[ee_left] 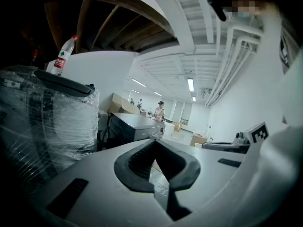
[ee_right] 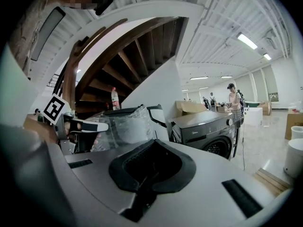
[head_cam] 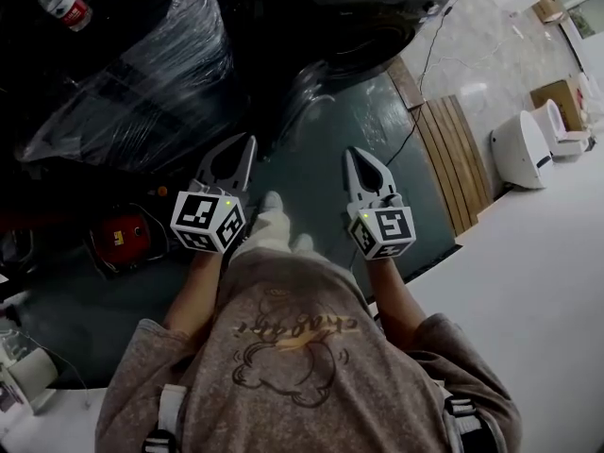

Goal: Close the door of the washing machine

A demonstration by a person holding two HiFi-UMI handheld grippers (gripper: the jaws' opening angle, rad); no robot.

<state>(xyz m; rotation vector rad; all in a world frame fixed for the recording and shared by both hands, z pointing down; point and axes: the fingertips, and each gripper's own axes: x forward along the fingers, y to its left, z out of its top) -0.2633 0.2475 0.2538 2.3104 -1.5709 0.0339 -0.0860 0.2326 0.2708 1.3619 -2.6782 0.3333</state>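
A dark grey washing machine (ee_right: 207, 126) stands a few steps ahead, with its round door (ee_right: 218, 148) on the front face; I cannot tell whether the door is fully closed. The same machine (ee_left: 135, 128) appears past the left jaws, and as a dark bulk (head_cam: 368, 8) at the top of the head view. My left gripper (head_cam: 243, 147) (ee_left: 154, 142) and right gripper (head_cam: 359, 157) (ee_right: 154, 142) are held side by side in front of the person's body. Both are shut and empty, well short of the machine.
A bulky object wrapped in plastic film (head_cam: 142, 74) stands to the left with a water bottle (head_cam: 61, 3) on top. A red item (head_cam: 123, 229) sits on the floor by the left gripper. Wooden planks (head_cam: 453, 154), a cable and white units (head_cam: 524, 149) are to the right.
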